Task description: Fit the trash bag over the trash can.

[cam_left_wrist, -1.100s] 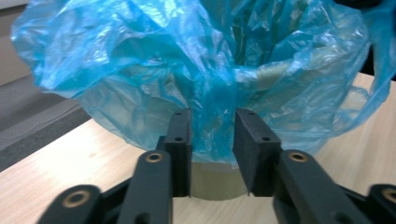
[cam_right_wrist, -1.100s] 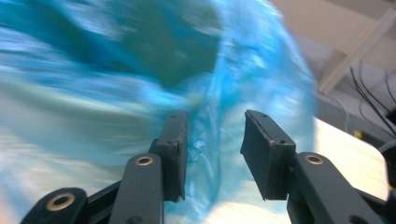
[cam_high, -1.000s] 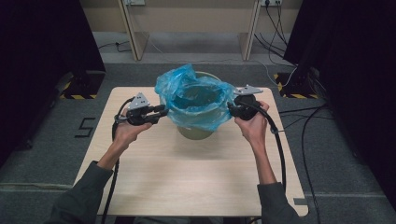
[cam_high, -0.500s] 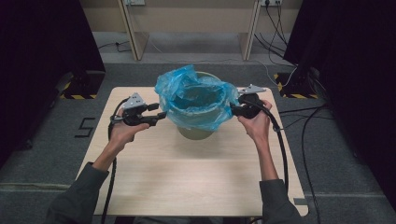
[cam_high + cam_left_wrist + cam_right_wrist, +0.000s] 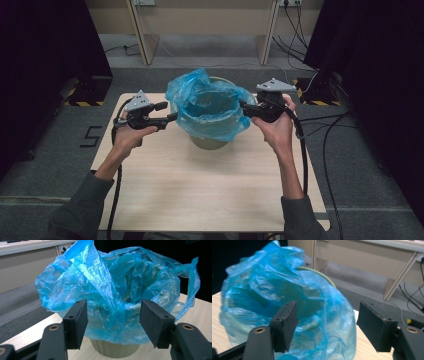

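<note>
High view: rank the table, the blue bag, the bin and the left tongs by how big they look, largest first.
1. Table.
2. Blue bag, draped over the bin's rim.
3. Bin: mostly covered by the bag, so its rank below the bag is unsure.
4. Left tongs, open beside the bag.

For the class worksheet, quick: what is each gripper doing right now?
Left gripper: open, just released, holding nothing.
Right gripper: open, just released, beside the blue bag.
</note>
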`<state>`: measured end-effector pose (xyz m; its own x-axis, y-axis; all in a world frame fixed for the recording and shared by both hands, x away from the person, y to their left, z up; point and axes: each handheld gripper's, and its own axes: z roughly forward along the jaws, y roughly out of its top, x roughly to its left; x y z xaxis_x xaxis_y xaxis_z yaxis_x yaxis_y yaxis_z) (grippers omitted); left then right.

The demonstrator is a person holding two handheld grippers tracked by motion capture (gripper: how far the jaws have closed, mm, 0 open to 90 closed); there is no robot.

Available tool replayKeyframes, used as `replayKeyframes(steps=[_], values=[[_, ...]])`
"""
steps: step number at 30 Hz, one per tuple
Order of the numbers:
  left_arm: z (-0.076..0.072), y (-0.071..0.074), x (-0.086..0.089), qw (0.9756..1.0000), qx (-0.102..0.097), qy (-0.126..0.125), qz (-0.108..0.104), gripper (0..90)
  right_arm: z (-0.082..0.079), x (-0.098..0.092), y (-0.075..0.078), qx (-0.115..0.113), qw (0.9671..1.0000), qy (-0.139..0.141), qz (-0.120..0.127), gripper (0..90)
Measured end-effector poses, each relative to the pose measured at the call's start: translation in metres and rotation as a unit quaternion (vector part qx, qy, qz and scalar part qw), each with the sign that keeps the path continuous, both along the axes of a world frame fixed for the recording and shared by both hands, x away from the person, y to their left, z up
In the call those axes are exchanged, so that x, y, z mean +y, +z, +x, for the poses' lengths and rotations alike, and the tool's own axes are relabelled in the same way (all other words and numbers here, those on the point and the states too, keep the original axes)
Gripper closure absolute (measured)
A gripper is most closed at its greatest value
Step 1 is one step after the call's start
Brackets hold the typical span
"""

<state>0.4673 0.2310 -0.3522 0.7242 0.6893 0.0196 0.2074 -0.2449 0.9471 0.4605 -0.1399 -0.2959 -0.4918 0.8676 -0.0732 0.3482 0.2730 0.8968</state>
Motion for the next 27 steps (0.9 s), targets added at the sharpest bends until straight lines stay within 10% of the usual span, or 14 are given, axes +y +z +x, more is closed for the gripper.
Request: replayKeyframes(steps=[5, 12, 27], values=[[-0.001, 0.001, -0.001, 1.0, -0.001, -0.001, -0.001, 39.3, 0.002, 0.028, -0.016, 0.025, 0.9988, 0.016, -0.038, 34.8], [-0.001, 0.003, 0.003, 1.0, -0.005, 0.004, -0.007, 39.3, 0.028, 0.031, -0.035, 0.066, 0.9976, -0.008, -0.017, 35.8], [-0.002, 0.008, 0.012, 0.9997, -0.007, 0.01, -0.02, 38.7, 0.082, 0.009, -0.044, 0.062, 0.9979, -0.003, -0.017, 47.5]])
